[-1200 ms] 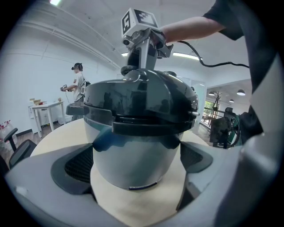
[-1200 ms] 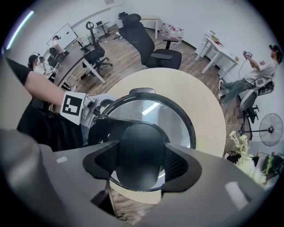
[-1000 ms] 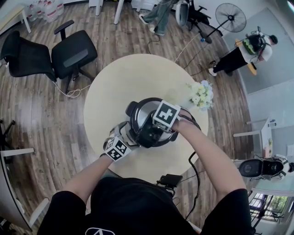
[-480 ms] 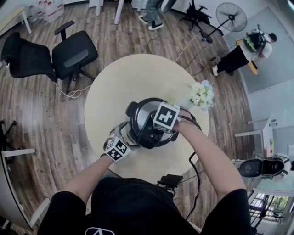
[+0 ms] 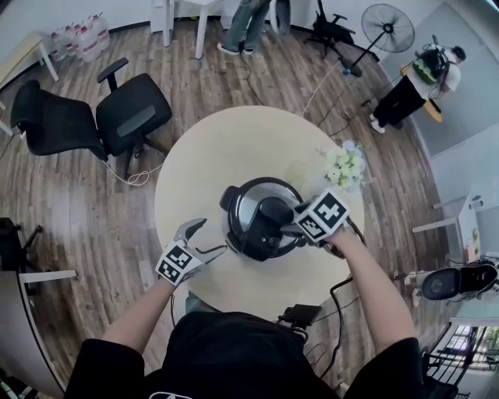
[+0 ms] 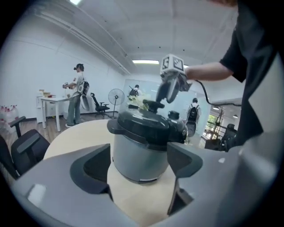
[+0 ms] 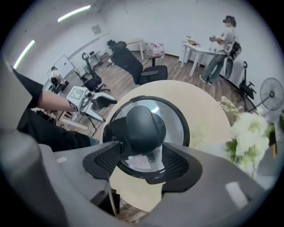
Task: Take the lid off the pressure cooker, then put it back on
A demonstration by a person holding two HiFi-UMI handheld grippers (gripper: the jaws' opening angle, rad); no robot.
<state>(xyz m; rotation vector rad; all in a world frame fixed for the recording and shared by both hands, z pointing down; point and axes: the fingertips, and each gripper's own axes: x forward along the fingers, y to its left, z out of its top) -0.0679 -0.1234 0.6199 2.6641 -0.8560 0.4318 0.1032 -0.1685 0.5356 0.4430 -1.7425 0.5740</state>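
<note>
Two claws: only the left claw (image 5: 207, 236) changes. It has come off the side of the pressure cooker (image 6: 140, 157) and sits at its 8 o'clock, jaws just narrowed from their widest, nothing between them.
Right claw (image 5: 290, 226): clamped on the black knob (image 7: 141, 126) of the lid (image 5: 261, 204).
Lid: apparently seated on the cooker, mid-desk.
Meaning: the pot is unsteadied, so the lift looks one-handed.
Desk (image 5: 218, 148): round, pale, with flowers (image 5: 343, 164) at the cooker's 2 o'clock.
Room: wood floor (image 5: 93, 203), office chairs (image 5: 132, 113) at 10 o'clock, fan (image 5: 387, 19) at 1.
</note>
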